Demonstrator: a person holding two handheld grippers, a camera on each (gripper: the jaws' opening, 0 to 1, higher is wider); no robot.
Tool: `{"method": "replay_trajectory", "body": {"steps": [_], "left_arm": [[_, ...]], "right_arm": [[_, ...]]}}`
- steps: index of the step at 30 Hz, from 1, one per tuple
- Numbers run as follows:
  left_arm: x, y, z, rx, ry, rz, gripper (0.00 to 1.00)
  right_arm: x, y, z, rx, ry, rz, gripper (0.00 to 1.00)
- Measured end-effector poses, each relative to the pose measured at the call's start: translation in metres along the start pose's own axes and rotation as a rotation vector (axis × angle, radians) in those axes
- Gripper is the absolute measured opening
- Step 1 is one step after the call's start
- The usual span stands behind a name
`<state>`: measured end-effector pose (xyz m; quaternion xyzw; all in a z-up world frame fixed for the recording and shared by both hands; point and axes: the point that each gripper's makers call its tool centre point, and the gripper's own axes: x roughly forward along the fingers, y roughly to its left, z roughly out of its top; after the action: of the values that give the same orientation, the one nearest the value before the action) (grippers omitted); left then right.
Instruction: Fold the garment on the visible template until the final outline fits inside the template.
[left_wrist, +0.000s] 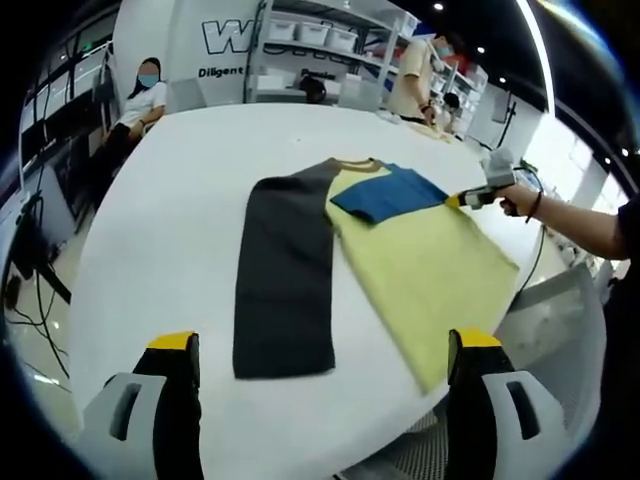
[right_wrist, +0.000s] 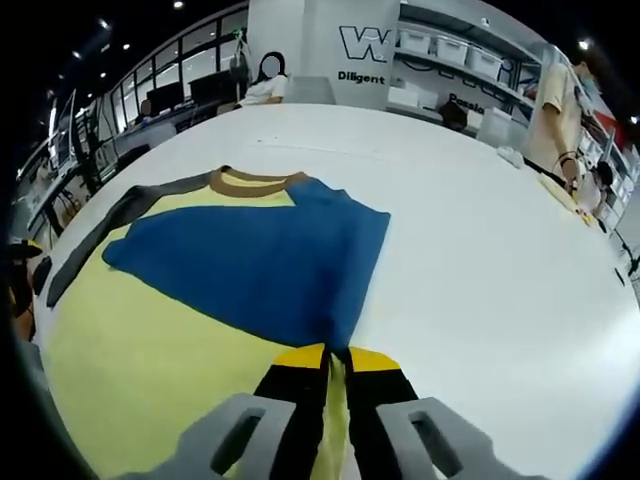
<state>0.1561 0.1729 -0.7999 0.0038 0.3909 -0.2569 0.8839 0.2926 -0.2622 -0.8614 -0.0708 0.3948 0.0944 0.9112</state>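
Garment (left_wrist: 400, 250) lay flat on white table (left_wrist: 170, 200), blue sleeve (right_wrist: 270, 265) folded over yellow body. Right gripper (right_wrist: 335, 358) pinched the sleeve's near edge, jaws nearly closed. Left gripper (left_wrist: 320, 350) hovered wide apart, empty. Fabric judged light, limp; best gripped at edges.

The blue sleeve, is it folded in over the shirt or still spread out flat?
Folded in: the blue sleeve lies across the yellow body, its edge pinched in the shut right gripper.
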Motion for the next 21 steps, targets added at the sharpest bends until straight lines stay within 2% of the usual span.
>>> {"method": "replay_trajectory", "body": {"steps": [14, 21], "left_arm": [[-0.0001, 0.0029, -0.0007, 0.000, 0.008, 0.005, 0.98], [0.0007, 0.0032, -0.0026, -0.009, 0.013, 0.005, 0.98]], "right_arm": [[0.0020, -0.0095, -0.0001, 0.001, 0.005, -0.021, 0.00], [0.0025, -0.0093, -0.0005, 0.031, -0.007, -0.010, 0.02]]}}
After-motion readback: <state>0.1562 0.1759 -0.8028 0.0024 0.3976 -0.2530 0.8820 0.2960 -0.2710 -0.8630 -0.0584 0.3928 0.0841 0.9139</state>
